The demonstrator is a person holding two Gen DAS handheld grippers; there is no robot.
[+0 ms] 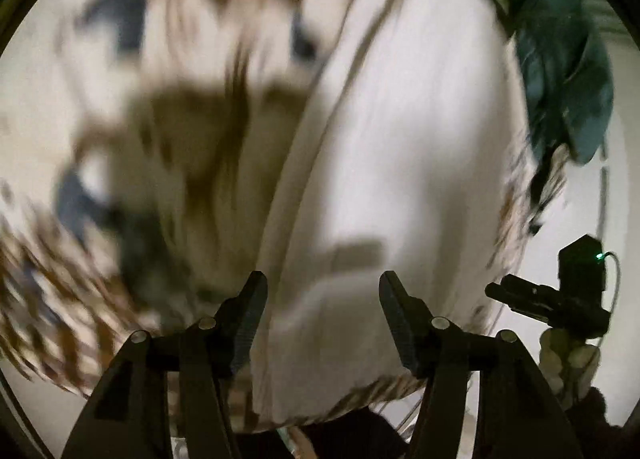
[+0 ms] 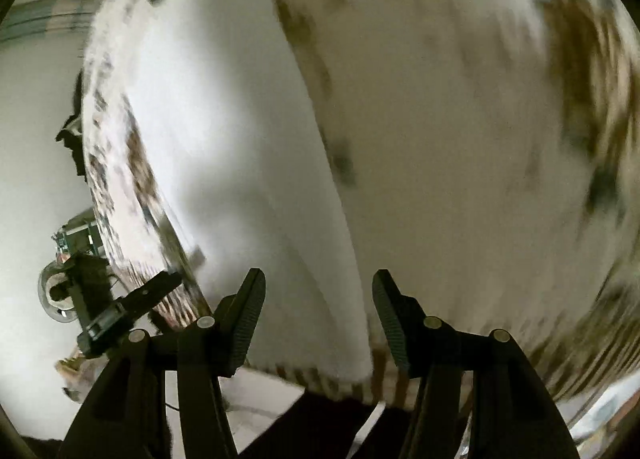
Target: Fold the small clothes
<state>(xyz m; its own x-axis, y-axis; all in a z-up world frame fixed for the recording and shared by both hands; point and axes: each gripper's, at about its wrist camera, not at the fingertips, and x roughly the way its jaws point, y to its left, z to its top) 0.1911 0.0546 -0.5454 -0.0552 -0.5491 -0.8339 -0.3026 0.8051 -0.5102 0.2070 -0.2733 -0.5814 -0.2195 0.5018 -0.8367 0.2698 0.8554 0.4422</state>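
A white garment (image 1: 392,139) lies on a patterned cream, brown and blue table cover (image 1: 180,131); both are blurred by motion. My left gripper (image 1: 322,299) is open and empty, its jaws spread over the garment's near edge. The right wrist view shows the same white garment (image 2: 224,147) on the cover (image 2: 460,119). My right gripper (image 2: 318,299) is open and empty above the garment's near corner. The other gripper shows at the right edge of the left wrist view (image 1: 560,299) and at the left edge of the right wrist view (image 2: 120,311).
A dark teal cloth (image 1: 560,59) lies bunched at the far right of the cover. The cover's striped near edge (image 2: 340,379) hangs over the table front. A white wall (image 2: 36,179) and a small cluttered stand (image 2: 76,239) lie beyond the table's left side.
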